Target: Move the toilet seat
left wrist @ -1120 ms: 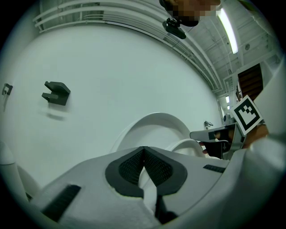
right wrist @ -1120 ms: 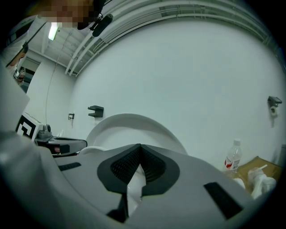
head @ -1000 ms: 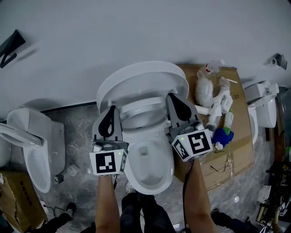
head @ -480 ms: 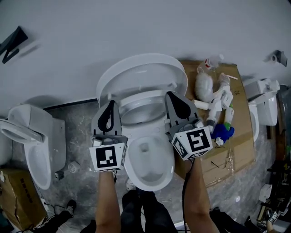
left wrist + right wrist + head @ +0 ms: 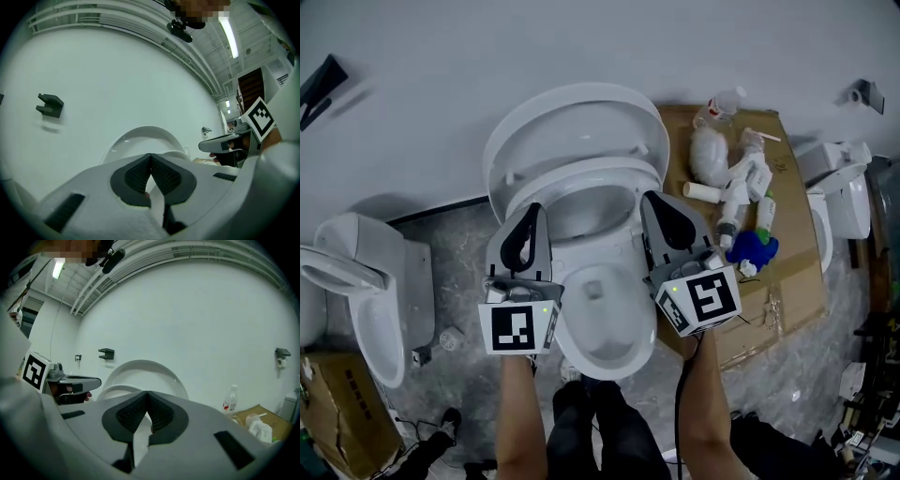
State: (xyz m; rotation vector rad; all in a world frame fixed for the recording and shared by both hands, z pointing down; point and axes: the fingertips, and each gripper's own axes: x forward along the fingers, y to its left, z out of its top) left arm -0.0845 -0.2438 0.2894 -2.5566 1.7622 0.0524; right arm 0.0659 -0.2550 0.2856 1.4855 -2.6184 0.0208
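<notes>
Toilet seat (image 5: pixel 609 172): white oval ring, tilted partway up over the bowl (image 5: pixel 605 328), just in front of the lid (image 5: pixel 572 122), which leans on the wall. Left gripper (image 5: pixel 531 211) & right gripper (image 5: pixel 650 200) sit at its front sides. Both claws pinched closed, nothing btwn pads. Contact w/ seat unclear.

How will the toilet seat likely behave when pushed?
Likely stiff: the toilet seat looks like one moulded white ring, so it should swing as a piece, not flex. Its glossy surface may let the shut left gripper and right gripper slip. Seemingly part-raised, it could drop if let go.
</notes>
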